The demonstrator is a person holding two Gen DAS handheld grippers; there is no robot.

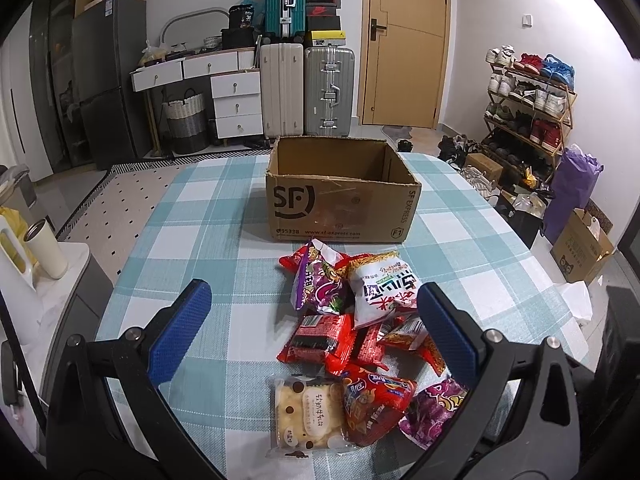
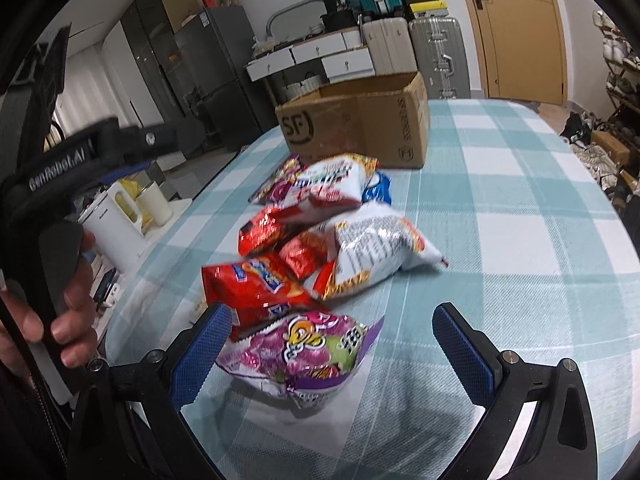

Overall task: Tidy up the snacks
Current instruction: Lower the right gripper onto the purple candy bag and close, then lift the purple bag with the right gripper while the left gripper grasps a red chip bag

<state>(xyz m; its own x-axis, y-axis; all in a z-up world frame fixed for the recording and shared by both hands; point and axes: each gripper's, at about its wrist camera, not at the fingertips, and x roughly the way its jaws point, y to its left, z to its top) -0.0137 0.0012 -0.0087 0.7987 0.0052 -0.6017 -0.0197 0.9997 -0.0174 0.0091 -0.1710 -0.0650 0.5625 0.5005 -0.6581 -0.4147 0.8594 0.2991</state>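
Both grippers hang with jaws spread wide and nothing between them: the right gripper [image 2: 332,328] sits low over the near end of the snack pile [image 1: 356,320], its blue fingers [image 2: 204,348] flanking a purple-and-pink packet [image 2: 304,352], and the left gripper [image 1: 316,312] hovers above the same heap, held in a person's hand [image 2: 60,316] seen at the edge of the right wrist view. The snacks lie loose in a heap on the table, just in front of an open cardboard box [image 1: 340,200] marked SF, which looks empty from here. The likely step is a first pick, and the purple packet is the handy one; a good grasp would come down so both pads close across the bag's puffed middle instead of a slippery crimped edge, then lift clear of the red packet [image 2: 256,284] it touches before carrying toward the box. A blue-and-white checked tablecloth [image 1: 200,216] covers the table. Beyond stand suitcases [image 1: 308,92], a white drawer unit [image 1: 236,100], a wooden door [image 1: 404,40] and a shoe rack [image 1: 532,100], with a white kettle [image 2: 116,224] to one side.
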